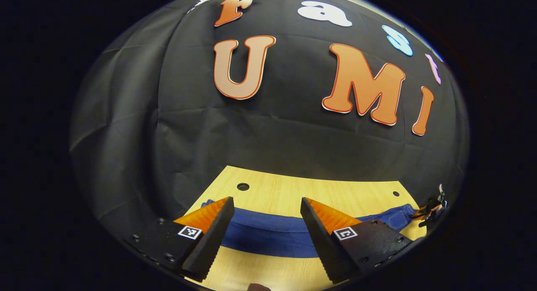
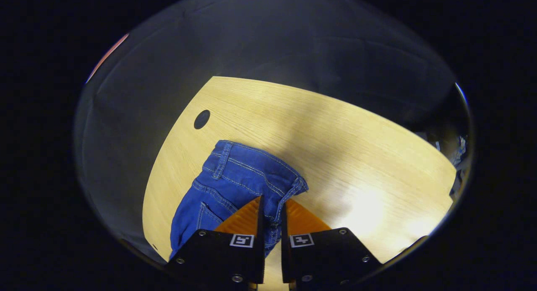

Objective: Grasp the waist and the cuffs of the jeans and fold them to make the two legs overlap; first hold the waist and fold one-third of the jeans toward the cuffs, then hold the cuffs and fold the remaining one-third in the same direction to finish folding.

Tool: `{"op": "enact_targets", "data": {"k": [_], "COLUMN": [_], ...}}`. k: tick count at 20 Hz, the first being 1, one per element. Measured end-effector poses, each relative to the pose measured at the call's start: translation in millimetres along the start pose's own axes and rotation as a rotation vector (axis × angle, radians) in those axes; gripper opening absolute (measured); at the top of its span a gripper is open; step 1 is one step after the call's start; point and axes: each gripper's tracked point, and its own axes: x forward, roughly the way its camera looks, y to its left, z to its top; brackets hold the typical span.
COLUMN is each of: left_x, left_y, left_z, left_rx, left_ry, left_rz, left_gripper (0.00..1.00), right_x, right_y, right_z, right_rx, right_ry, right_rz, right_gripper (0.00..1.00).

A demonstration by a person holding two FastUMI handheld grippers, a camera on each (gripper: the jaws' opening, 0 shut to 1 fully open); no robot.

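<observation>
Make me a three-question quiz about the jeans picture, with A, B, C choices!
1. Where do the jeans lie?
A. on the wooden table
B. on the floor
C. in a basket

2. What colour are the jeans?
A. black
B. blue
C. white

3. How does the left hand-held gripper stand?
A. shut on the jeans
B. shut on nothing
C. open

Answers:
1 A, the denim rests on the wood.
2 B, blue cloth with pale stitching.
3 C, a wide gap shows between its fingers, while the right hand-held gripper pinches the jeans.

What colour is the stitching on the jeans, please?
The stitching is pale, whitish, against the blue jeans; the right gripper view shows it best.
</observation>
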Motion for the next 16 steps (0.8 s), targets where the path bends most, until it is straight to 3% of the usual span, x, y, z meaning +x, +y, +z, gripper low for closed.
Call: {"op": "enact_targets", "data": {"k": [7,16], "left_x": [6.2,12.3], "left_y": [-10.1,-4.0], "left_z": [7.4,-3.9], "left_rx": [0.028,-0.011], "left_ry": [-0.029,-0.009], "left_rz": [-0.038,-0.076], "left_gripper": [0.98,0.98], "right_x": [-34.9,-106.6], "right_y": [47.6,95.2], "right_z": [12.4,13.1], "right_rx": [-0.162,-0.348], "right_ry": [-0.133,-0.240], "right_rz": [0.060,0.238], "right_gripper": [0.17,0.17]}}
